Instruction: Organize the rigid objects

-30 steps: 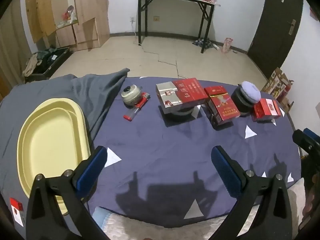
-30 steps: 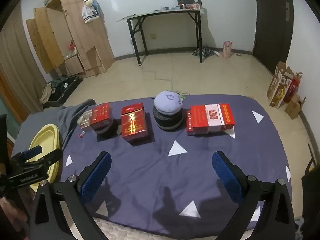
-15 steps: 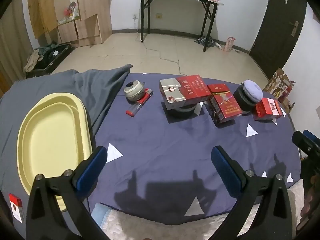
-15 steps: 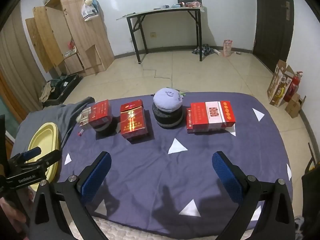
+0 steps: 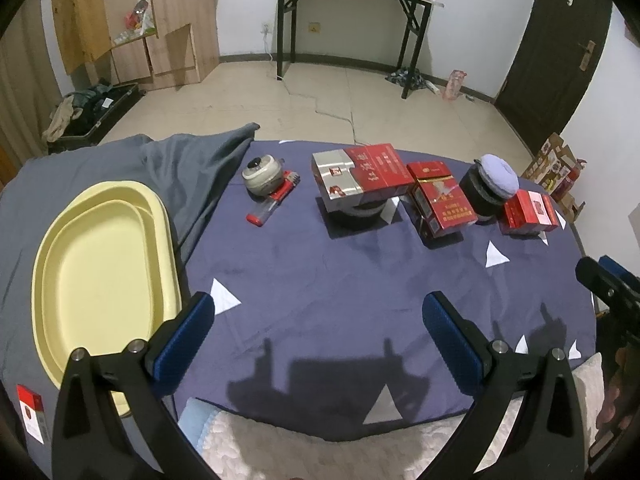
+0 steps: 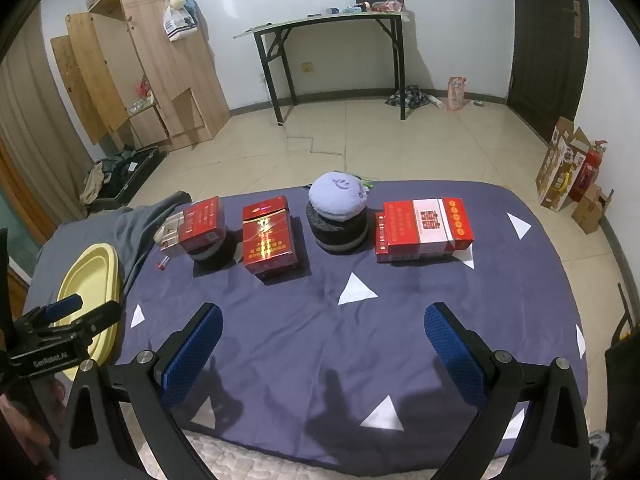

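Three red boxes stand in a row on the dark blue cloth: a silver-ended red box [image 5: 360,172] propped on a dark round thing, a middle red box [image 5: 440,200] [image 6: 267,234], and a red-and-white box [image 6: 424,228] at the right. A dark pot with a lilac cushion [image 6: 338,212] sits between the last two. A grey round jar [image 5: 263,174] and a red lighter [image 5: 274,202] lie left of the boxes. My left gripper [image 5: 320,324] is open near the front edge. My right gripper [image 6: 324,336] is open too, well short of the boxes.
A yellow oval tray [image 5: 96,272] rests on a grey cloth [image 5: 188,160] at the left. A small red-and-white pack [image 5: 30,412] lies by the front left corner. Beyond the table are bare floor, a black folding desk [image 6: 332,24] and a wooden cabinet [image 6: 132,52].
Both views have shifted slightly, so the boxes sit a little further from the fingers. Nothing on the cloth has moved and both grippers stay open.
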`<state>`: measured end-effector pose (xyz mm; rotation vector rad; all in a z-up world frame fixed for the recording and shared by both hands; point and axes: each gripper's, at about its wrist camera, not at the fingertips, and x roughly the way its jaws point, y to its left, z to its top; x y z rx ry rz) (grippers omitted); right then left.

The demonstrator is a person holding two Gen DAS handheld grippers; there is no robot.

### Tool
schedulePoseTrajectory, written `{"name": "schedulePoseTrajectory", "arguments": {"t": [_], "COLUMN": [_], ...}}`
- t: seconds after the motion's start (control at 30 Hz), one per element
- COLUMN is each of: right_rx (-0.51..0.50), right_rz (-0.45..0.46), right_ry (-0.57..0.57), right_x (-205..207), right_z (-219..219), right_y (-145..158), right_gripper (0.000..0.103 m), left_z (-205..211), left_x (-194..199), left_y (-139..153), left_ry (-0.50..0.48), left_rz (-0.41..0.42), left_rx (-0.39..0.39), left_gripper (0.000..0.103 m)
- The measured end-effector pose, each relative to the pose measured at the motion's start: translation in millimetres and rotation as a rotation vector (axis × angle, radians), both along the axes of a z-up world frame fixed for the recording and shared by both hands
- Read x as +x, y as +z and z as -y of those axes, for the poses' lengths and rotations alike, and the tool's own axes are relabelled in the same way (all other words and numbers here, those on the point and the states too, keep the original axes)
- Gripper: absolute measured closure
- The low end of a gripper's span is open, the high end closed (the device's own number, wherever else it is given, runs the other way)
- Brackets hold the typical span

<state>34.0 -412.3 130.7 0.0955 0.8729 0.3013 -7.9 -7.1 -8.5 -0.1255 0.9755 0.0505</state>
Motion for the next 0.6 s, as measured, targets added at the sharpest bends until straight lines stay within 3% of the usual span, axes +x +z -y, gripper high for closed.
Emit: {"name": "schedulePoseTrajectory", "arguments": {"t": [0.33,0.6], "right_rx": [0.012,0.007], "right_rz": [0.003,0.014], "right_ry": [0.004,0.005], "right_x": [-4,-4], "right_z": [-3,-4], "right_y": [2,4], "right_gripper": [0.000,0.000], "left_z": [8,2], "left_x": [-11,-13], "left_y": [4,8], "left_ry": [-0.014,0.000], "left_rz": [0.006,0.010], "left_rx": [0.052,0.017], "left_gripper": [0.000,0.000]}}
